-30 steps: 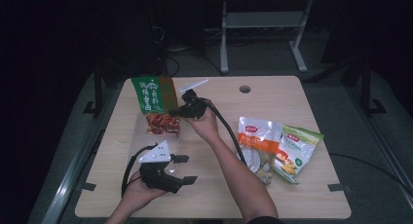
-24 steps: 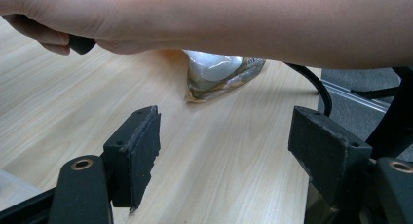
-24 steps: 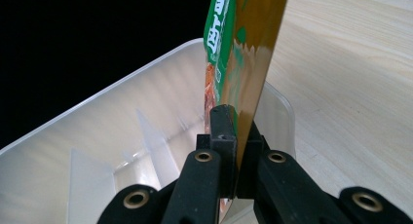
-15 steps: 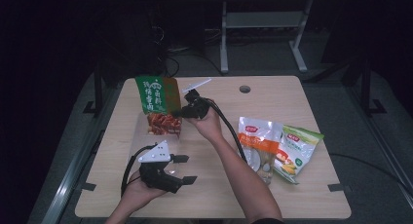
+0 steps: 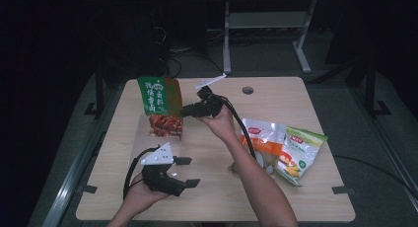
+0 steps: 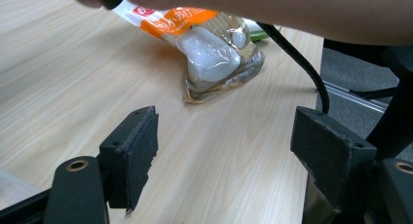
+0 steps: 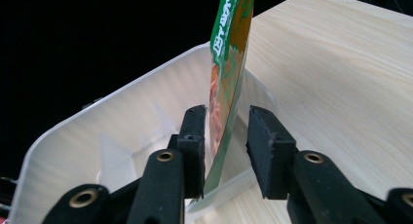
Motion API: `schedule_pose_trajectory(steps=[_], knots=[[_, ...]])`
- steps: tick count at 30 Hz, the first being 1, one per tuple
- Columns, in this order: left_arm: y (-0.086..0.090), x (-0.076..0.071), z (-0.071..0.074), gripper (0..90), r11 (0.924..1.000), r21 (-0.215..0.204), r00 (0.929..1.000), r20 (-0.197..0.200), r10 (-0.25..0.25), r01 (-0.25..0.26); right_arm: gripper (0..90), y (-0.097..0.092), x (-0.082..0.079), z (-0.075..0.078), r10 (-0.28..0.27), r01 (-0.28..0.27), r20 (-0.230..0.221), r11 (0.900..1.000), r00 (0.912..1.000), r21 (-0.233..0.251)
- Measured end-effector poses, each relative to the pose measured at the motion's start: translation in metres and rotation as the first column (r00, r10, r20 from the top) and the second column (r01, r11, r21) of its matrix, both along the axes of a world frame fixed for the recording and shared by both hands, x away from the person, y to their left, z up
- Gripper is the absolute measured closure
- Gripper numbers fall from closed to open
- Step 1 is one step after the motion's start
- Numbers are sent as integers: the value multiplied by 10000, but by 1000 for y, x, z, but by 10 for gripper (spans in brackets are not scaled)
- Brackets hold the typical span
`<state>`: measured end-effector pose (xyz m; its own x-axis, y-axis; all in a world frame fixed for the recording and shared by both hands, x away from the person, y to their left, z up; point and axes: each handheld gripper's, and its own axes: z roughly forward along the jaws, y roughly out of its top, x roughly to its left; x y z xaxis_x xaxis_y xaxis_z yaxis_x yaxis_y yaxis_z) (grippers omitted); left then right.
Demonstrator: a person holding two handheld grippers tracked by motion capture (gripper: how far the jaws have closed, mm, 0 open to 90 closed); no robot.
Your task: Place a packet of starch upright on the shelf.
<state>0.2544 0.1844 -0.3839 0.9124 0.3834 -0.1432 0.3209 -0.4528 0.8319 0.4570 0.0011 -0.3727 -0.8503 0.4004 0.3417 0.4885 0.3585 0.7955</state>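
Observation:
A green snack bag (image 5: 158, 102) stands upright in a clear plastic bin (image 5: 146, 133) at the table's left. My right gripper (image 5: 186, 110) is at the bag's right edge. In the right gripper view the bag's edge (image 7: 229, 73) still runs between the jaws of my right gripper (image 7: 226, 121), which have just been opening; the right pad (image 7: 265, 146) is clear of it. The bin's wall (image 7: 112, 131) curves behind. My left gripper (image 5: 188, 171) rests open near the front left edge, with nothing between its fingers, as the left gripper (image 6: 226, 131) view confirms.
An orange-and-white bag of pale food (image 5: 261, 138) and a green-yellow corn bag (image 5: 301, 150) lie at the right. The orange bag (image 6: 214, 53) is ahead of the left jaws, under the person's forearm (image 6: 272, 9). A black cable (image 6: 297, 58) trails over the wood. A round hole (image 5: 248, 90) is at the back.
The right gripper's jaws have opened around the green bag, and the hand has drawn slightly right and up. The bag stays upright in the bin. The left gripper has not moved.

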Motion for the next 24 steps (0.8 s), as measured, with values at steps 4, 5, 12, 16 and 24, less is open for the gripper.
schedule_pose_trajectory(steps=[4, 5, 12, 16, 24], knots=[[-1, 0, 0, 246, 10000, 20, 10000, 10, -12, 12, 625, -10, -4, 4, -2, 2, -5, 9999, 10000, -101], [-1, 0, 0, 245, 10000, 14, 10000, -1, -19, 19, 613, -14, -6, 6, -19, 19, 0, 9999, 10000, -135], [-5, -2, -1, 243, 9999, 55, 9999, 18, -109, 109, 564, -35, -14, 12, -158, 158, 0, 9996, 9999, -255], [-5, -2, -2, 241, 10000, 60, 10000, 11, -63, 63, 533, -47, -18, 15, -272, 271, -26, 9993, 9996, -263], [-5, -1, -4, 242, 10000, 47, 10000, -43, -38, 38, 484, -75, -26, 18, -501, 493, -186, 9979, 9986, -410]])
